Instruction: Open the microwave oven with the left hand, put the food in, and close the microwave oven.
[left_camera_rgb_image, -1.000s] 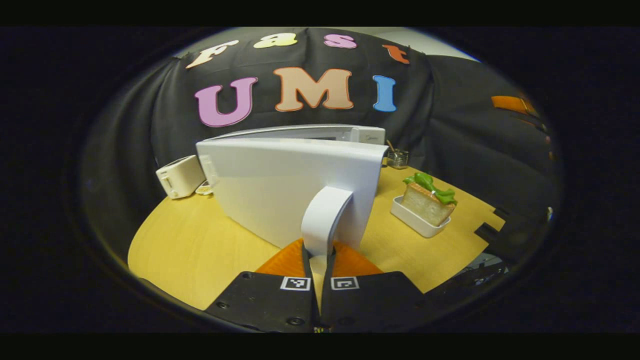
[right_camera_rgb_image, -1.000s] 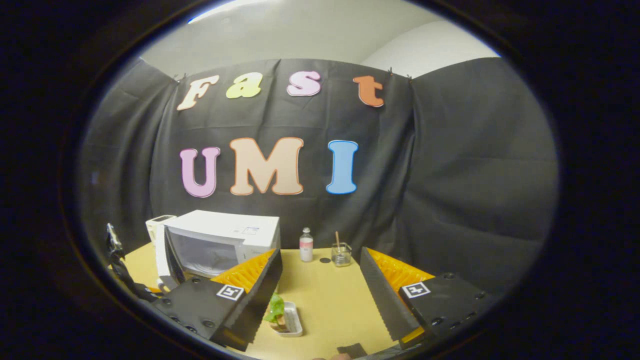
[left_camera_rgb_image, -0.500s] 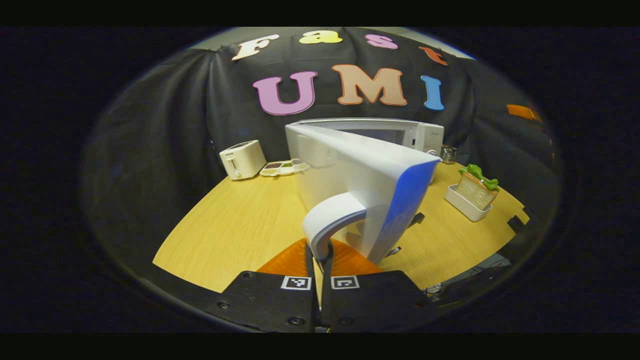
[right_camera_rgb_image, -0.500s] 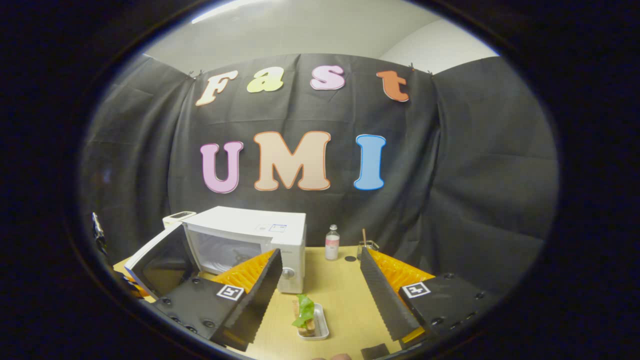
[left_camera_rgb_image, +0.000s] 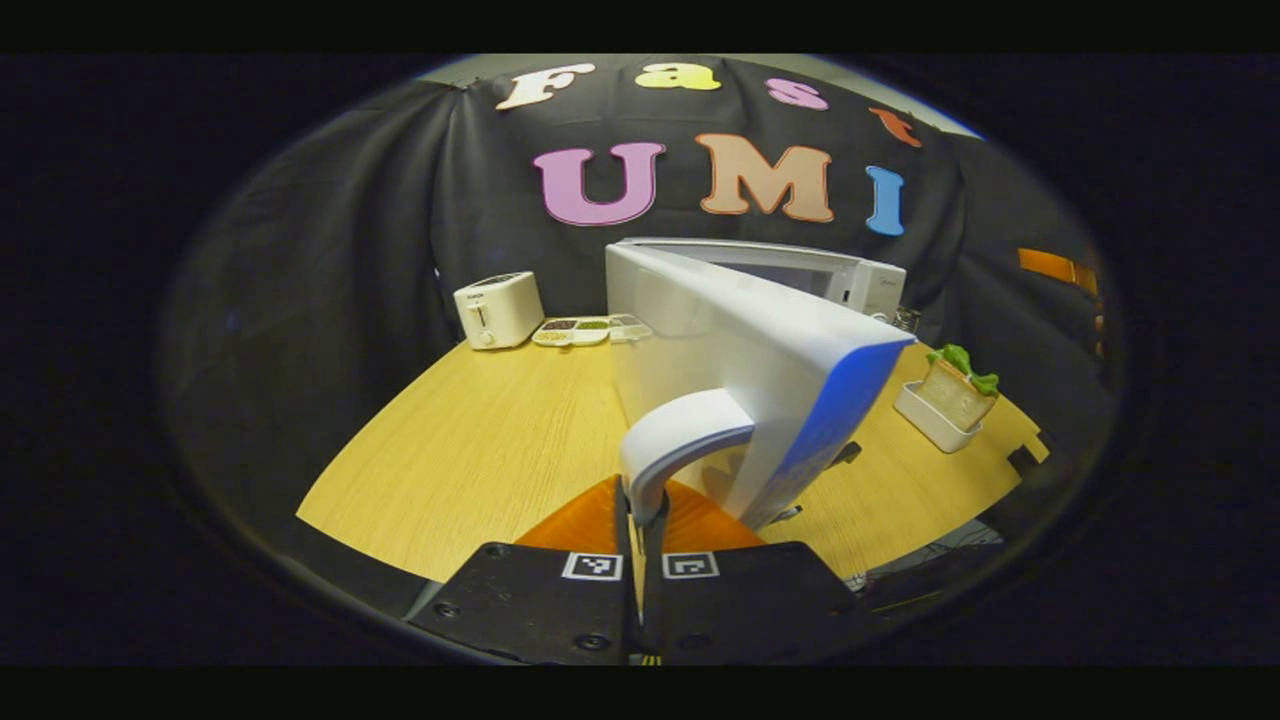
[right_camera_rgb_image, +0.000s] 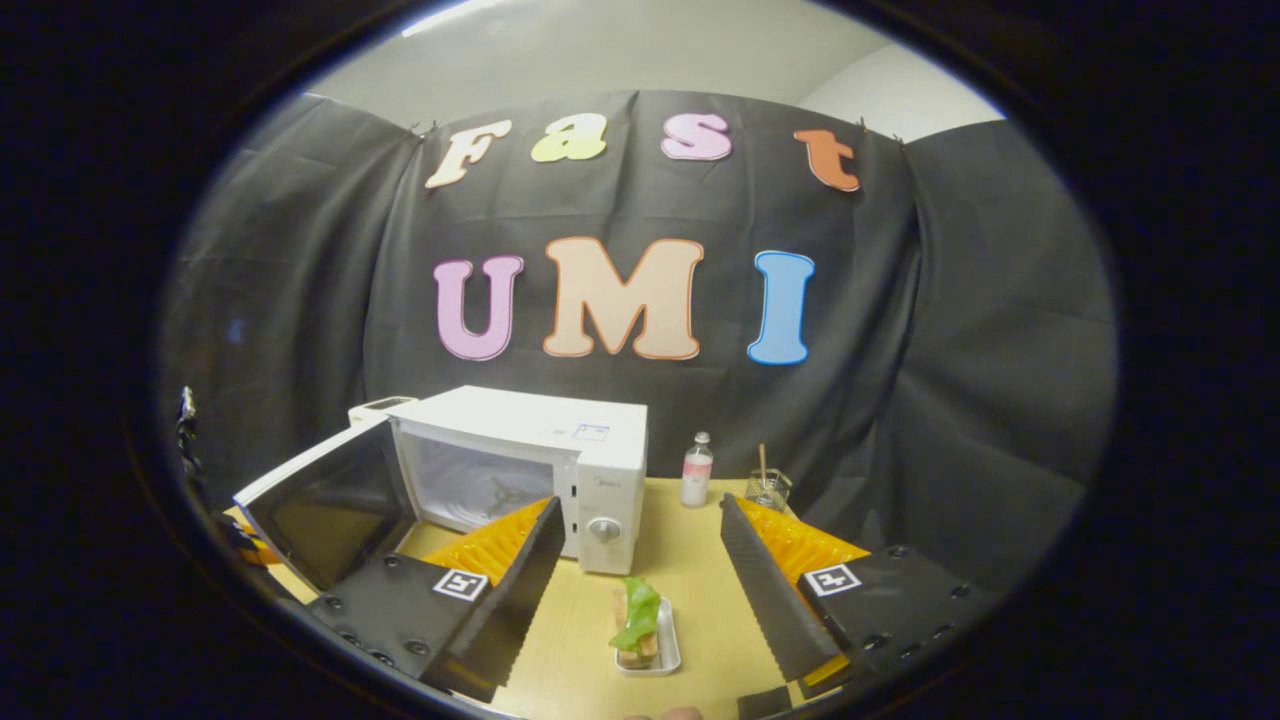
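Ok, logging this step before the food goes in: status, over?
Left gripper shut on door handle. Microwave door swung wide. Right gripper open, above sandwich tray on table. Nothing between tray and cavity.

One microwave (right_camera_rgb_image: 520, 460), one toaster (left_camera_rgb_image: 497, 309), one sandwich tray (right_camera_rgb_image: 645, 640), one bottle (right_camera_rgb_image: 695, 470), and perhaps one glass (right_camera_rgb_image: 767, 490).
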